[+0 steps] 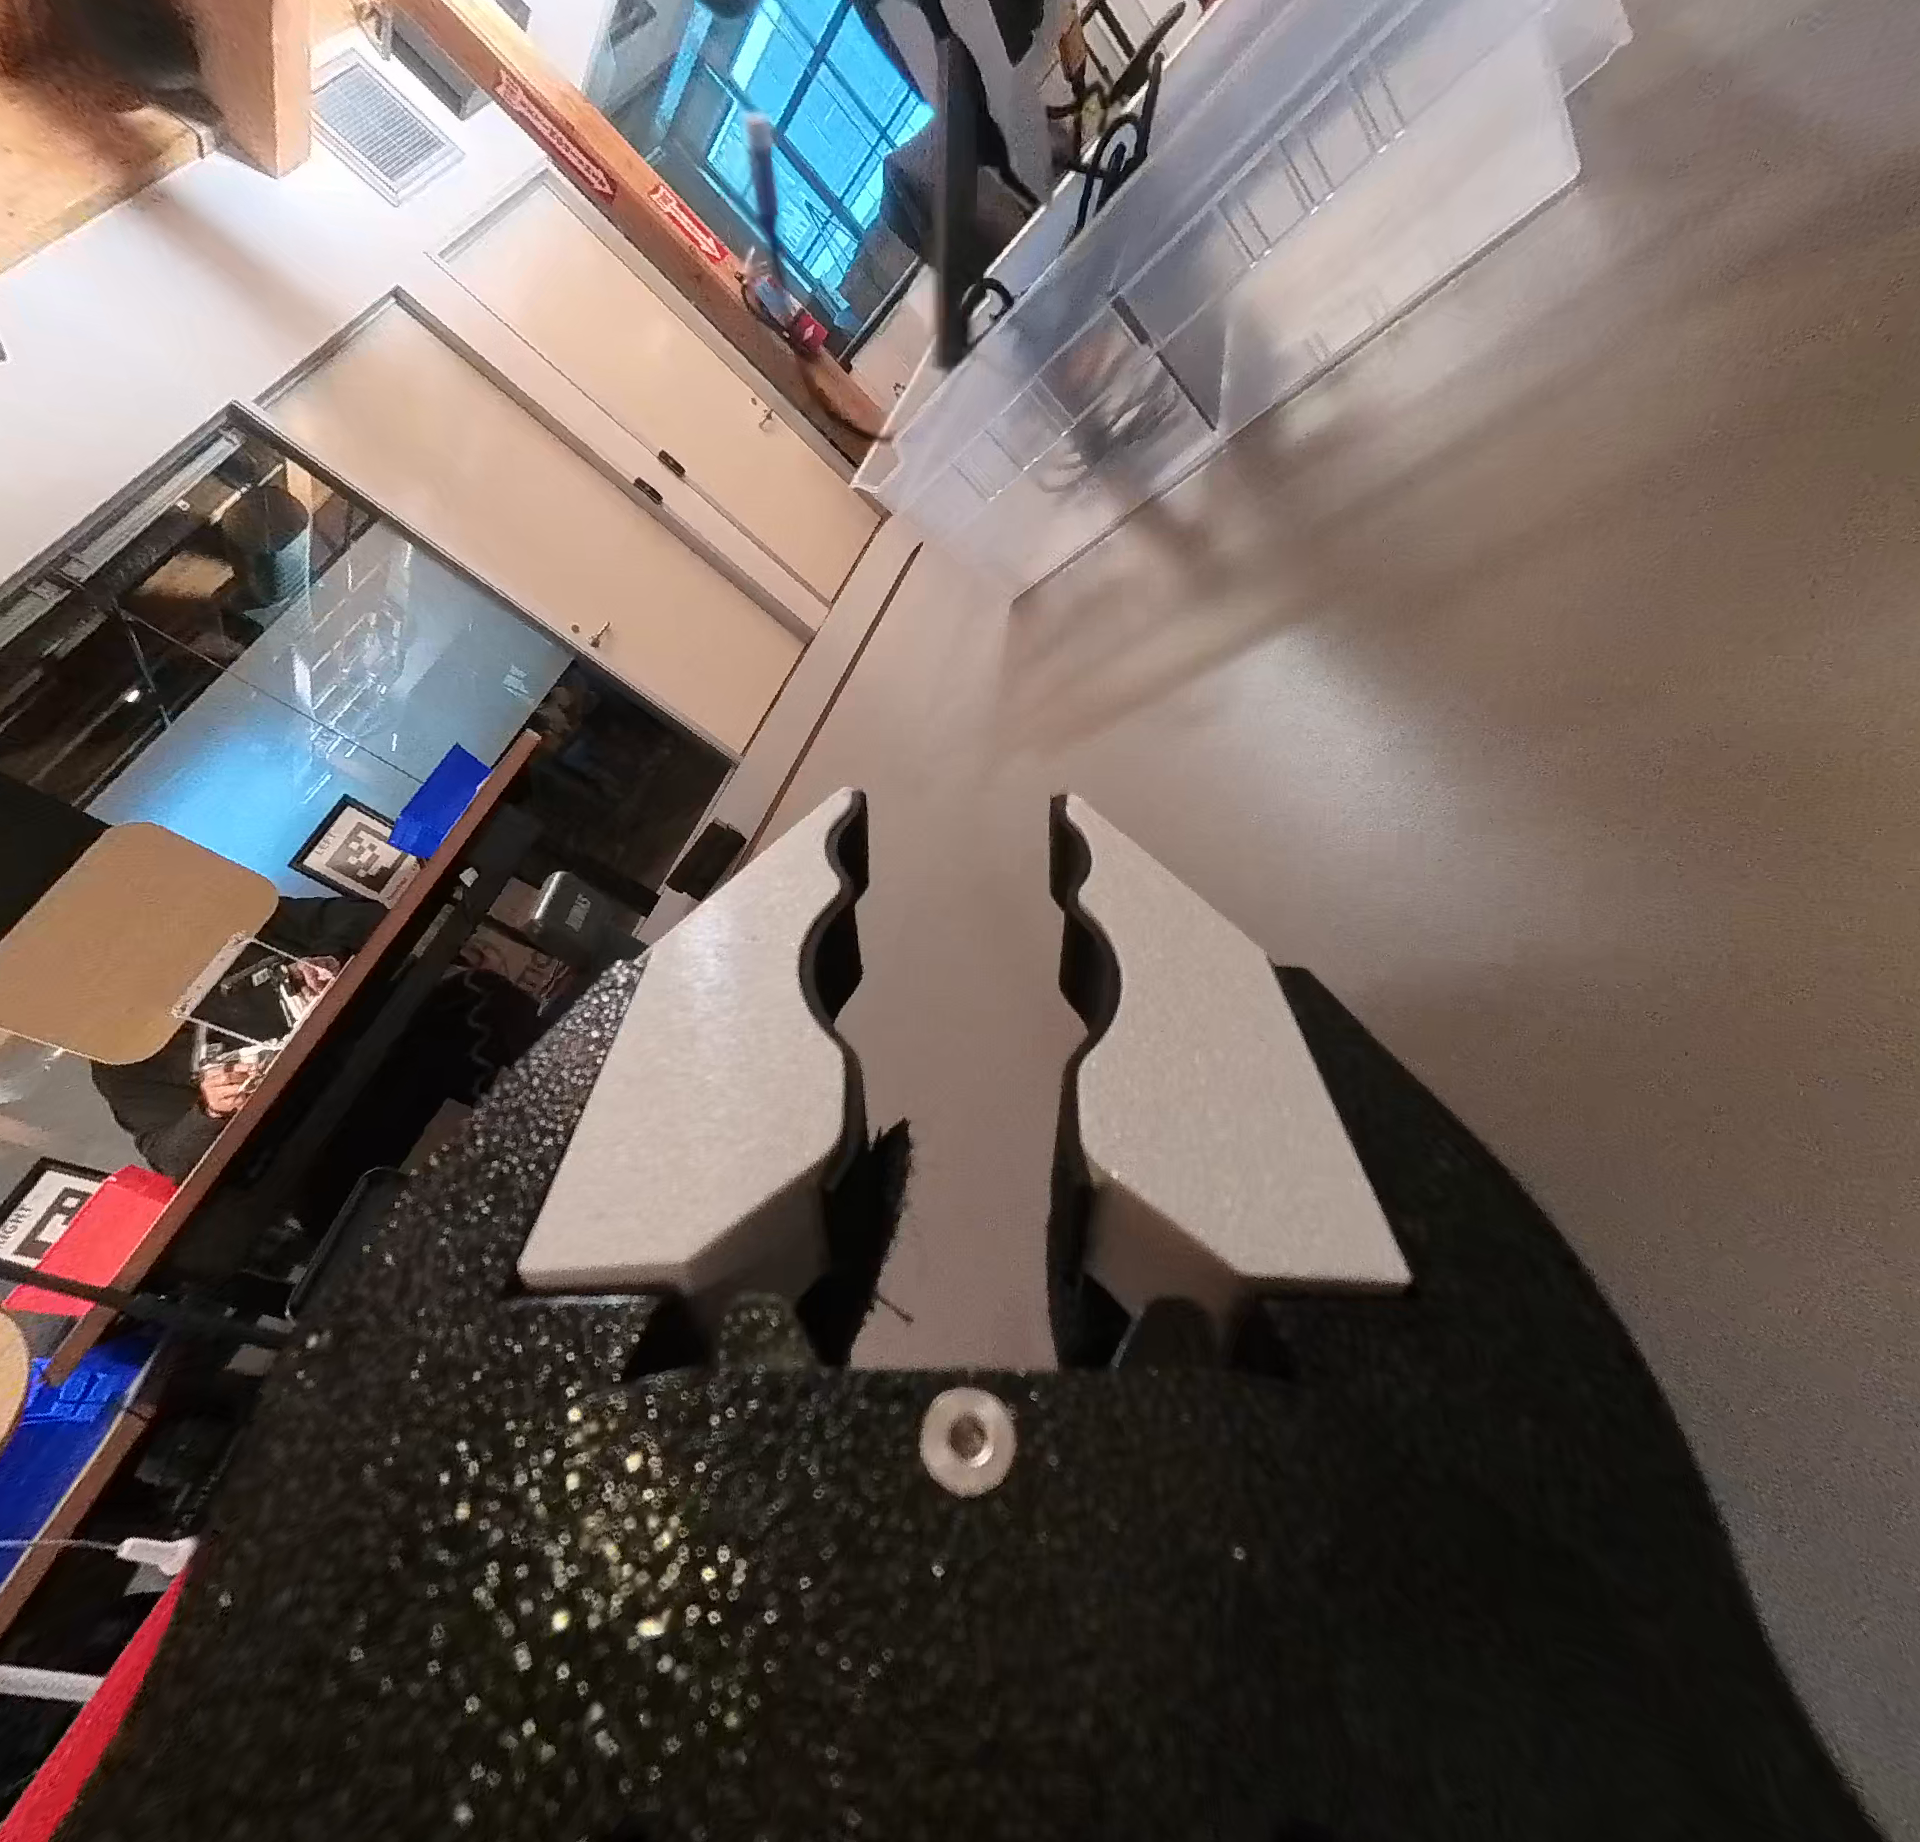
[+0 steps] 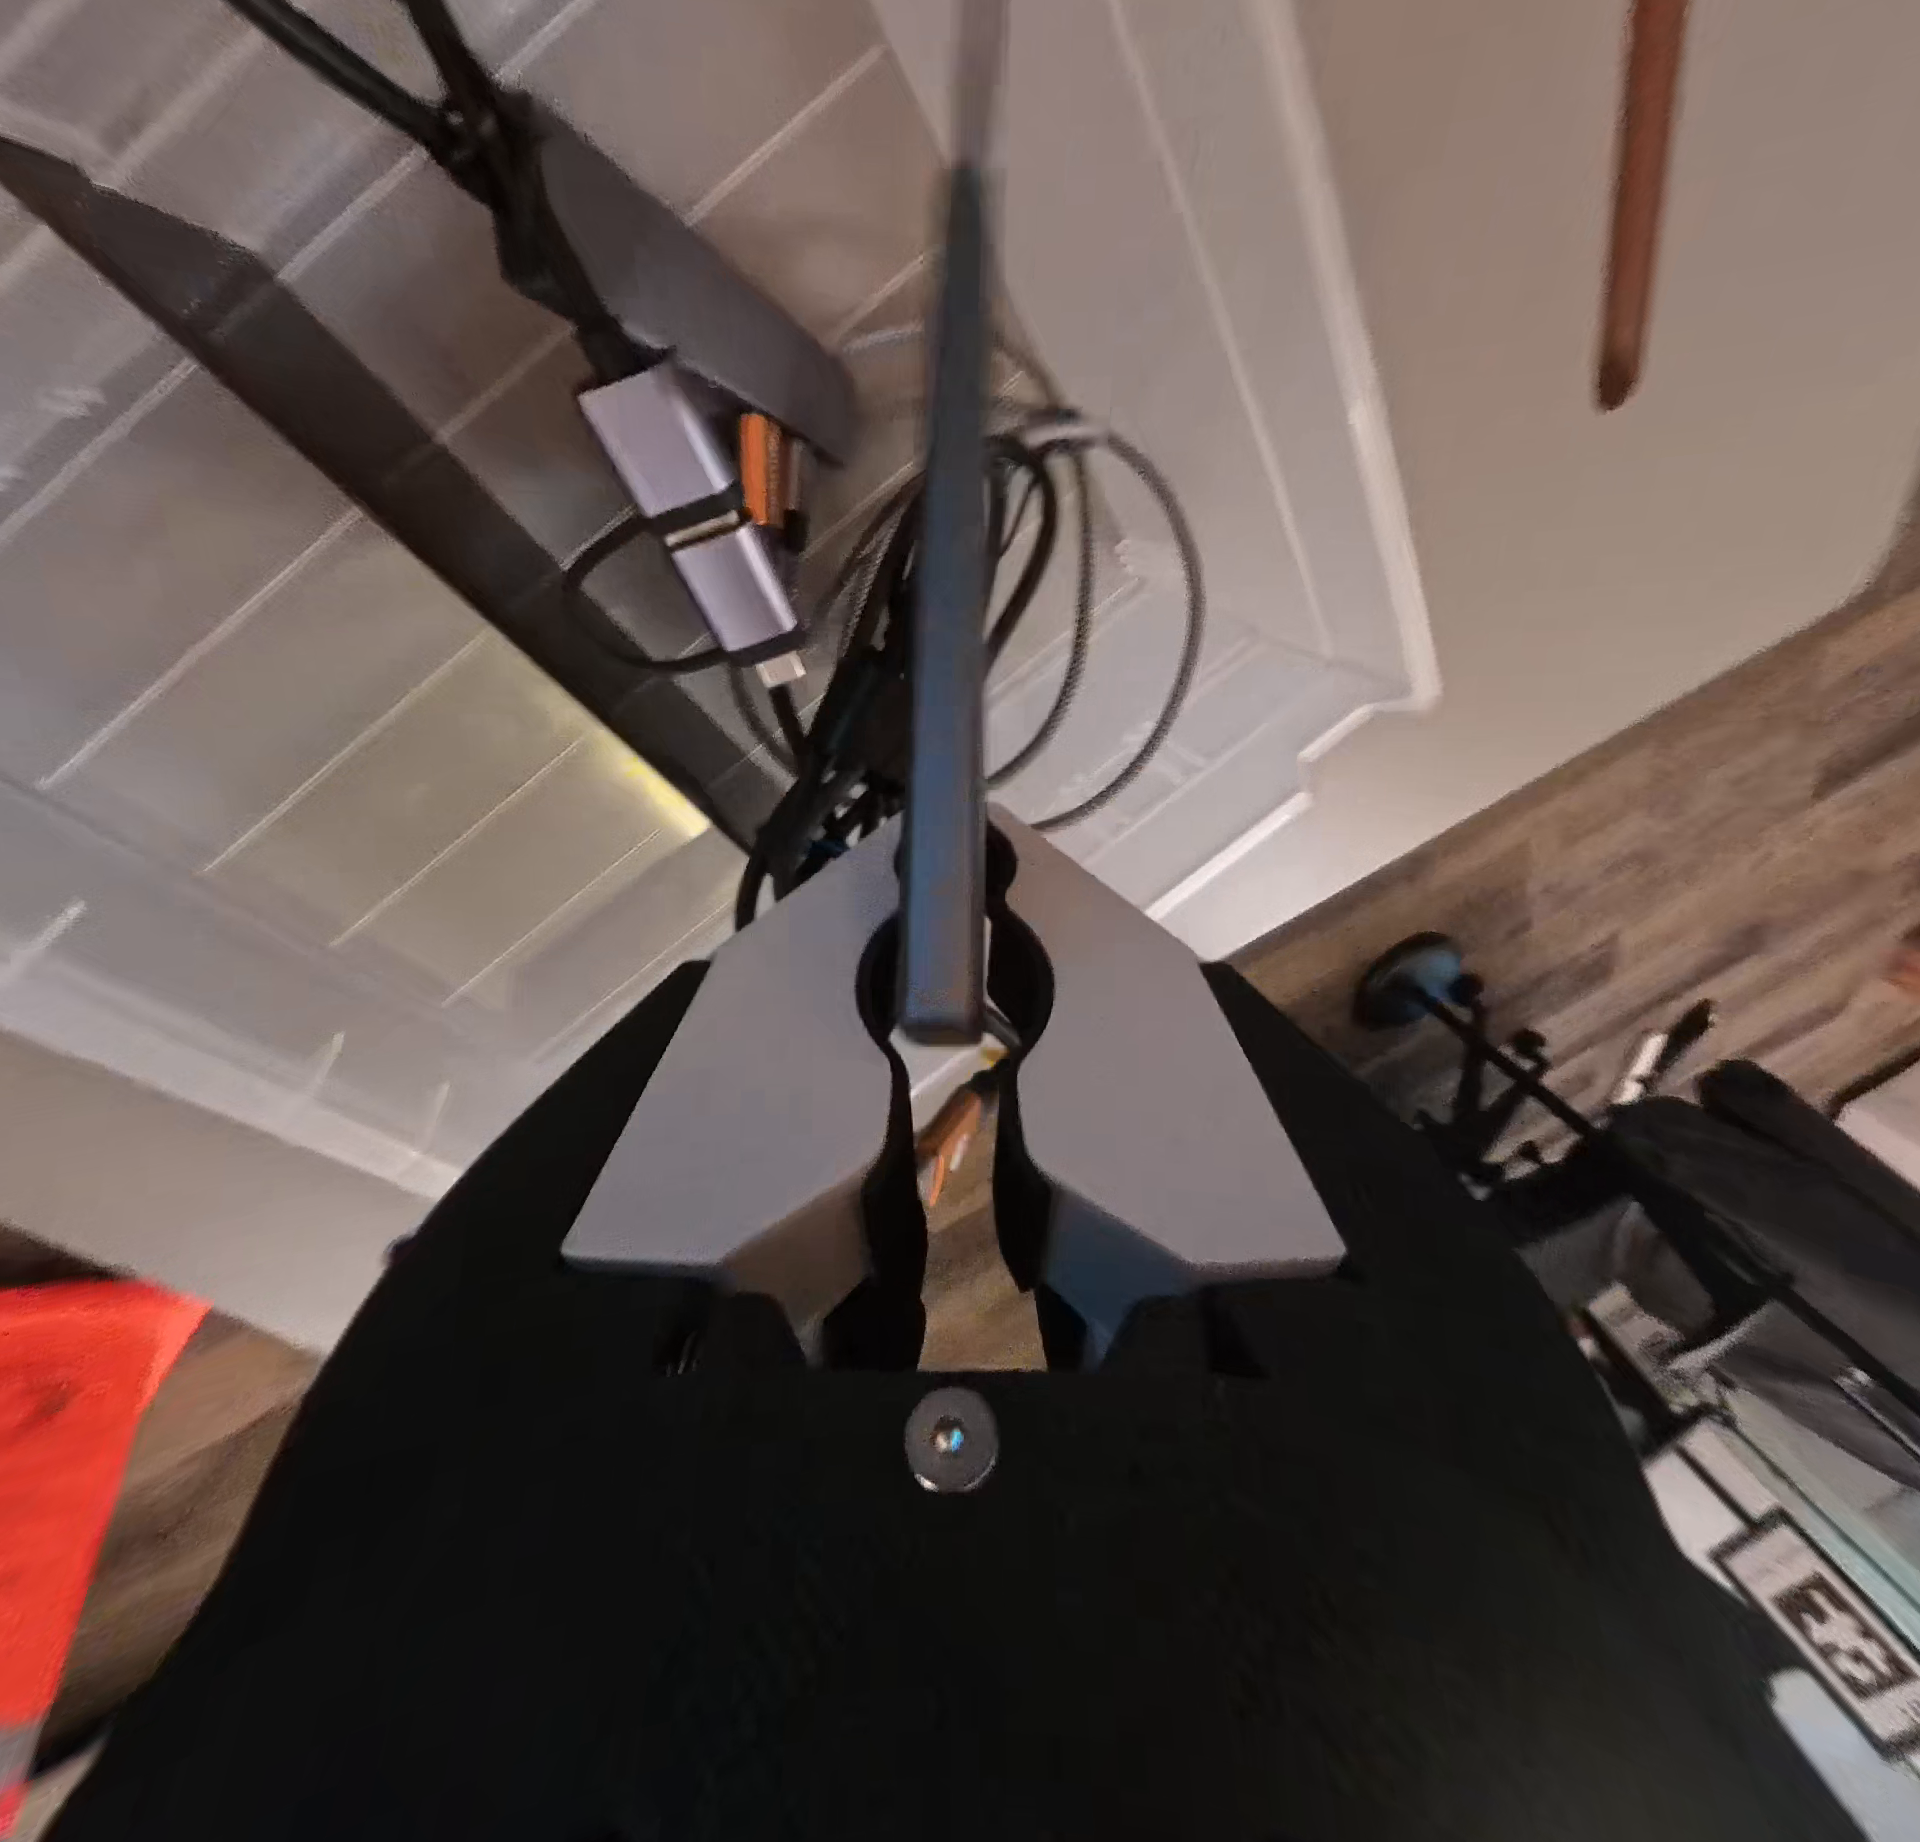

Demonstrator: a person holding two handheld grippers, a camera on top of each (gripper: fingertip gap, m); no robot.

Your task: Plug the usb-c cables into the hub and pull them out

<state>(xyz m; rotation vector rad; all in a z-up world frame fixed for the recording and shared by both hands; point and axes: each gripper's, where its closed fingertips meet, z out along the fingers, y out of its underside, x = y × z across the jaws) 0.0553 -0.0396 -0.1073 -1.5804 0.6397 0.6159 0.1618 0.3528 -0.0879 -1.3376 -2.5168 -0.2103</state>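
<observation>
While the right tool (image 2: pixel 940 919) is clenched on a long, flat, dark grey metal slab seen edge-on (image 2: pixel 951 587), which we judge to be the hub, the left tool (image 1: pixel 958 826) stands released, its grey fingers (image 1: pixel 727 1054) parted with nothing between them.

Right wrist view: the slab runs forward from between the fingers, its near end seated in the round notch. Beyond it lies a clear plastic bin (image 2: pixel 1299 504) on the pale counter (image 2: pixel 1558 234). Inside the bin we note a tangle of braided black cables (image 2: pixel 1122 566), a second grey flat adapter body (image 2: pixel 686 286), and two silver-grey rectangular connector blocks with an orange-tipped plug beside them (image 2: pixel 707 514). A bare usb-c plug tip (image 2: pixel 781 672) shows below the blocks. An orange-brown connector end (image 2: pixel 956 1132) shows through the gap behind the fingers; what it belongs to, we cannot tell.

Left wrist view: the tool hovers over the bare counter (image 1: pixel 1558 857), well apart from the bin (image 1: pixel 1299 265), the picture strongly tilted and blurred.

Assessment: the step in hand appears to be presenting the hub for plugging. No cable is in either grip. The next move calls for the left tool to reach the bin, take one plug by its body, and align it squarely with a port. Risk: tangled cables dragging neighbours along.
</observation>
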